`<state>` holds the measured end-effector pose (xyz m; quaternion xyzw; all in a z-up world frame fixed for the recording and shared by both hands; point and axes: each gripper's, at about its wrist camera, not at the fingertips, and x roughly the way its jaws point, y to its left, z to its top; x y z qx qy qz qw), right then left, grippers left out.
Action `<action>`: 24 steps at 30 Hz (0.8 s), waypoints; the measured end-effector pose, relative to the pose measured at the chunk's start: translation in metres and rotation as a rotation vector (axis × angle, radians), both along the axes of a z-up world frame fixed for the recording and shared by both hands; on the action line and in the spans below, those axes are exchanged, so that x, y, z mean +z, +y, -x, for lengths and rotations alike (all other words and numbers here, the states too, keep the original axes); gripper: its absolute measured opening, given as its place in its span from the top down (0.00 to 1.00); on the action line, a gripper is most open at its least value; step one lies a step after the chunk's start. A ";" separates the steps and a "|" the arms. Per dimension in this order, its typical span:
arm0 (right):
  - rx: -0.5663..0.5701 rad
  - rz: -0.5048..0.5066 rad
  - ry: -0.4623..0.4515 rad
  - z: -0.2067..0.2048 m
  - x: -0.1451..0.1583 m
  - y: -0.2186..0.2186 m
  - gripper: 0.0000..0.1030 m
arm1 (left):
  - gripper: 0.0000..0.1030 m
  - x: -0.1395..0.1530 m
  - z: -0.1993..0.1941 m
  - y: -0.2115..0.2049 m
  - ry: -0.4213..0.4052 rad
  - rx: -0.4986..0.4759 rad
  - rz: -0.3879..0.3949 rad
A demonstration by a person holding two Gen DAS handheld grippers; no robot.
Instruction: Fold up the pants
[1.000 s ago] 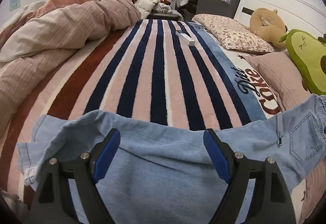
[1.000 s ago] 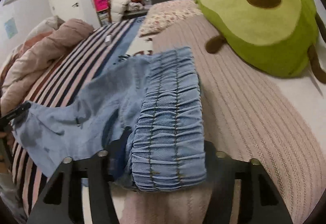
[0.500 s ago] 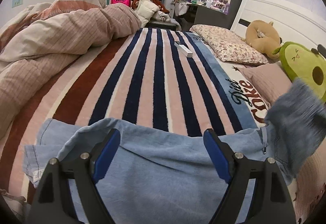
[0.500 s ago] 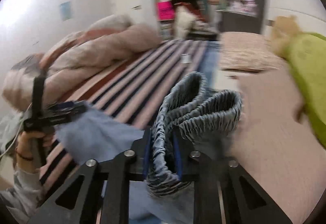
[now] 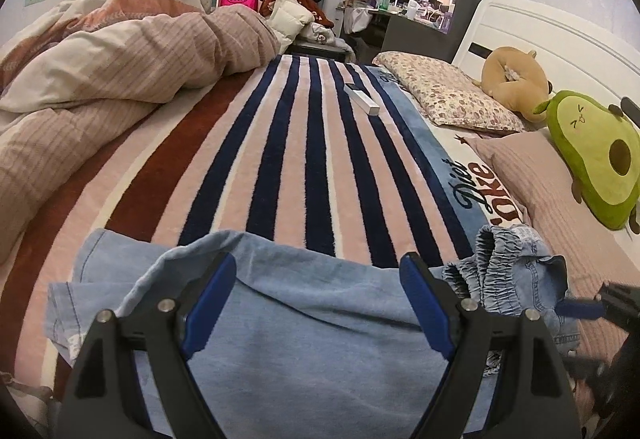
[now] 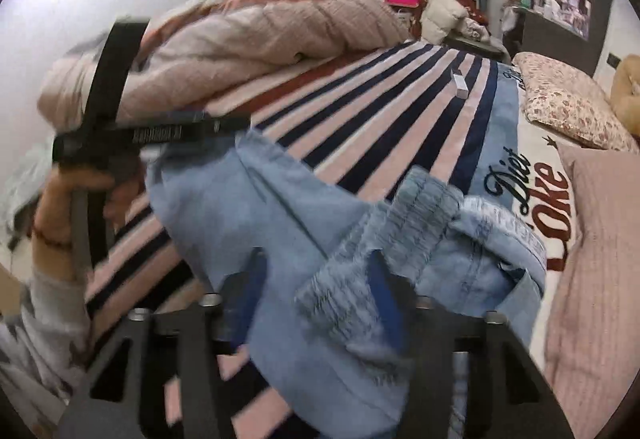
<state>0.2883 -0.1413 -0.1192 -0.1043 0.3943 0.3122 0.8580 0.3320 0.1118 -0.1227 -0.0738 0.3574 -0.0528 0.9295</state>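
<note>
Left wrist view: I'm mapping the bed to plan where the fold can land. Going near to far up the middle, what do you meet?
Left gripper → blue pants → striped blanket → small white box → heap of clothes past the bed's far end.

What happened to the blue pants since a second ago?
The right gripper pinched the stretchy waistband and carried it from beside the avocado plush leftward across the pants, toward the left gripper. Now its jaws look apart. The left gripper stayed open over the legs; the striped blanket didn't move.
</note>
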 end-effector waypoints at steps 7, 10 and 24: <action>-0.029 0.227 -0.145 0.008 -0.050 0.019 0.36 | 0.21 -0.004 0.001 0.003 0.009 -0.013 0.014; -0.030 0.287 -0.165 0.003 -0.061 0.025 0.36 | 0.21 -0.010 0.006 0.014 0.029 0.030 -0.025; -0.047 -0.068 -0.234 -0.031 0.038 0.059 0.84 | 0.21 -0.022 0.030 0.090 0.043 0.233 -0.004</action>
